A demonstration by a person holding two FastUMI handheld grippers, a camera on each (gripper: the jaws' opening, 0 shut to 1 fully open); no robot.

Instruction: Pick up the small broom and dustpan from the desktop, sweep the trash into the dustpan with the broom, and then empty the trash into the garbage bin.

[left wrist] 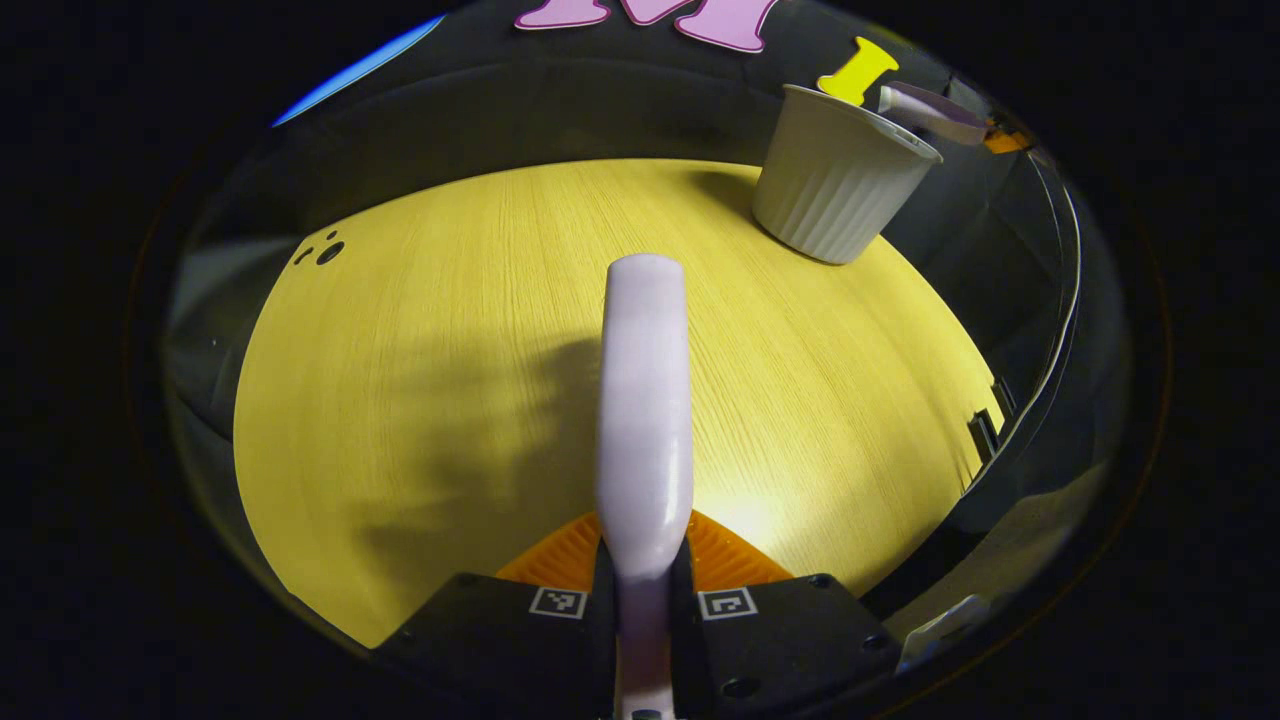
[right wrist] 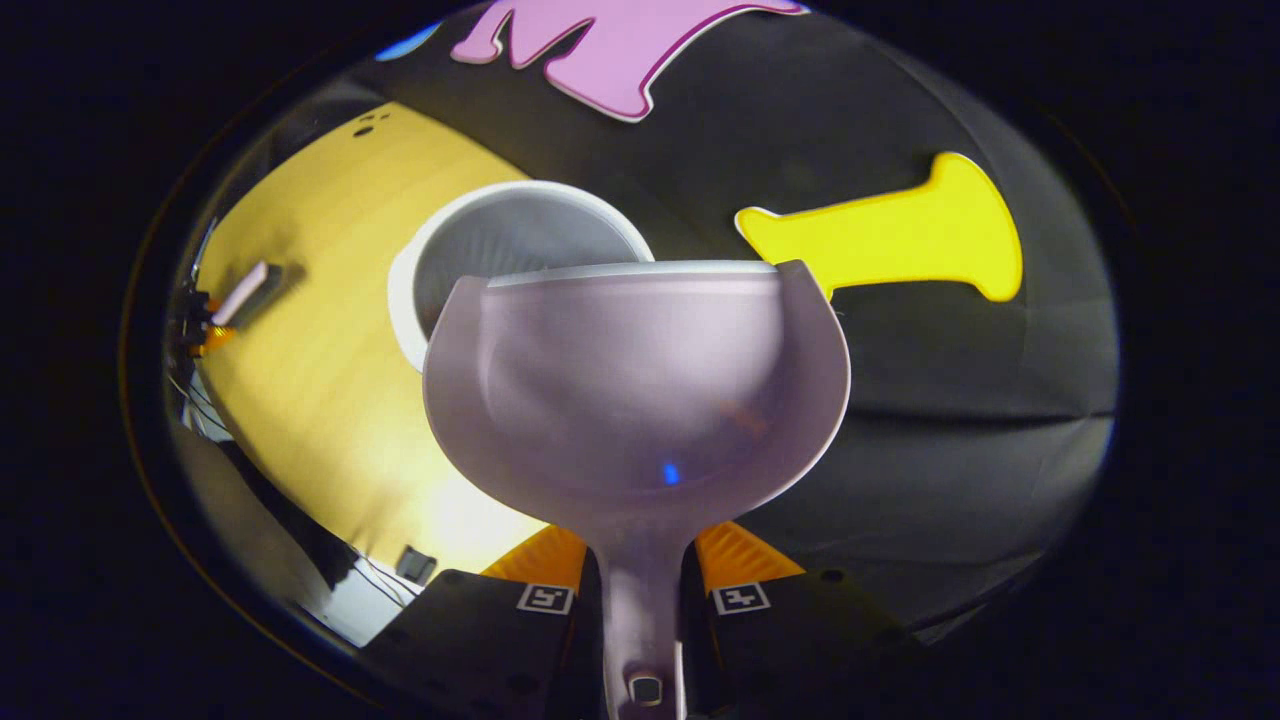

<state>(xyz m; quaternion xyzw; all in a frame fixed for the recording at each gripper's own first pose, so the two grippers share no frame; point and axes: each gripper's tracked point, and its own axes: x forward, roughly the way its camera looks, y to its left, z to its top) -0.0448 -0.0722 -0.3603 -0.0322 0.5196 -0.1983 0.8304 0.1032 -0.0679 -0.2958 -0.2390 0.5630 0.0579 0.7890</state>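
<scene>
Dustpan raised and tipped forward, lip just above and in front of the garbage bin mouth, handle pinched between both fingers of the right gripper. Pan floor apparently bare; no trash clearly visible in it, though the surface is blurred. Bin white, ribbed, upright at the far edge of the desktop, next to the booth wall; seen from the other side as a bin with the dustpan edge poking over its rim. Broom held well back from the bin, handle end pointing toward it, clamped between the fingers of the left gripper. Likely step: emptying, near done. Risks: pan lip not fully over the bin mouth, so any leftover scraps sliding off onto the desktop or behind the bin; pan bumping the rim and tipping the light bin against the wall.
</scene>
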